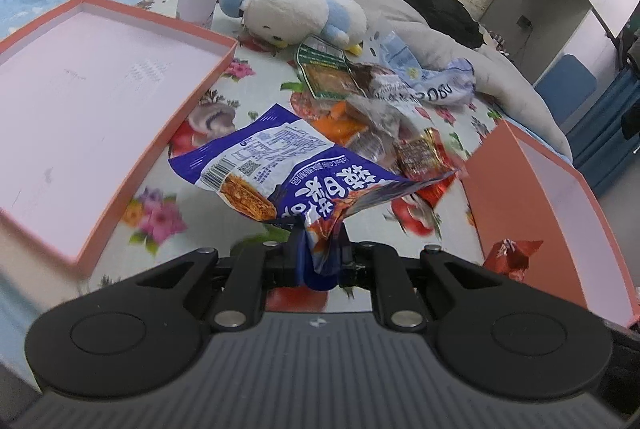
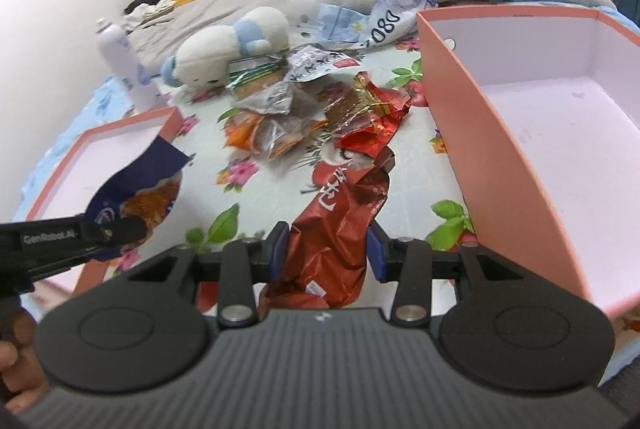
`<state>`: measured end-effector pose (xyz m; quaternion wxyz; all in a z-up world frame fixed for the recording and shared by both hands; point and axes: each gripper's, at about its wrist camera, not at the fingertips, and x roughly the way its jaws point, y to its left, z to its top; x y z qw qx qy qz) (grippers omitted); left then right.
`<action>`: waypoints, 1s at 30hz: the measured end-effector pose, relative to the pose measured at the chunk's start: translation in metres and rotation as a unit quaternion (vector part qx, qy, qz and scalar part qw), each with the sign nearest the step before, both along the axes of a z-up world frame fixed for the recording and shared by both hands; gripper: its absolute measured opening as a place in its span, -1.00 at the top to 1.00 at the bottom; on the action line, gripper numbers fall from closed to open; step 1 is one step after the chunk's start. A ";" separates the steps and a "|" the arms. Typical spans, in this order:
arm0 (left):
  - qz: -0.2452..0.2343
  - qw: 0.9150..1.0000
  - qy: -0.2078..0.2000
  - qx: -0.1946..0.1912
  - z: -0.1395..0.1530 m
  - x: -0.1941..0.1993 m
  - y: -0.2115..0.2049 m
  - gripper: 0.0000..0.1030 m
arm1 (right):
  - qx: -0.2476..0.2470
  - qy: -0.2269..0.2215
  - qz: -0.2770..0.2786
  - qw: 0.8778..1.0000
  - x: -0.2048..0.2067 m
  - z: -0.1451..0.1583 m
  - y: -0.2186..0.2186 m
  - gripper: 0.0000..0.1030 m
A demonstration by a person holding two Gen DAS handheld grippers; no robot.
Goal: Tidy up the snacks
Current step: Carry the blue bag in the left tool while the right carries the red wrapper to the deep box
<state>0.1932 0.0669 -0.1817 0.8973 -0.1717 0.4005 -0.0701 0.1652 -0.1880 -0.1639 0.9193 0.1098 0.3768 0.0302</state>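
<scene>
Now left tool (image 1: pixel 320 241) pinches blue snack bag (image 1: pixel 280 169); right tool (image 2: pixel 326 249) clamps red snack bag (image 2: pixel 340 221).

My red snack bag (image 2: pixel 340 229) runs down behind my gripper's body, its lower end hidden. The shallow pink tray (image 1: pixel 120 165) blurs at its near corner, and the deep box (image 2: pixel 500 133) is cut off at the right edge.

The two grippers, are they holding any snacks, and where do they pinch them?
Left gripper pinches the blue snack packet by its crumpled end. Right gripper squeezes the red snack packet around its middle.
</scene>
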 end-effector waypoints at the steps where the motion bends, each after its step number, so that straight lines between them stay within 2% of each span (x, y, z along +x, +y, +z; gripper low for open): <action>1: -0.001 1.000 0.000 -0.001 0.002 -0.006 -0.002 0.70 | 0.001 0.000 0.003 1.000 -0.005 0.002 0.000 0.16; 6: -0.006 1.000 -0.005 -0.003 0.012 -0.034 -0.010 0.70 | 0.002 -0.007 0.017 1.000 -0.024 0.014 -0.002 0.16; 13: -0.022 1.000 -0.018 0.001 0.033 -0.048 -0.023 0.71 | 0.007 -0.028 0.019 0.999 -0.039 0.036 -0.010 0.16; 24: -0.066 0.995 -0.081 -0.004 0.117 -0.046 -0.063 0.71 | 0.013 -0.082 -0.008 0.996 -0.049 0.097 -0.040 0.16; 26: -0.073 0.993 -0.090 -0.004 0.130 -0.047 -0.072 0.71 | 0.024 -0.087 -0.007 0.996 -0.051 0.106 -0.047 0.16; 30: -0.092 0.991 -0.101 -0.014 0.148 -0.046 -0.089 0.71 | 0.014 -0.109 -0.014 0.994 -0.058 0.125 -0.058 0.16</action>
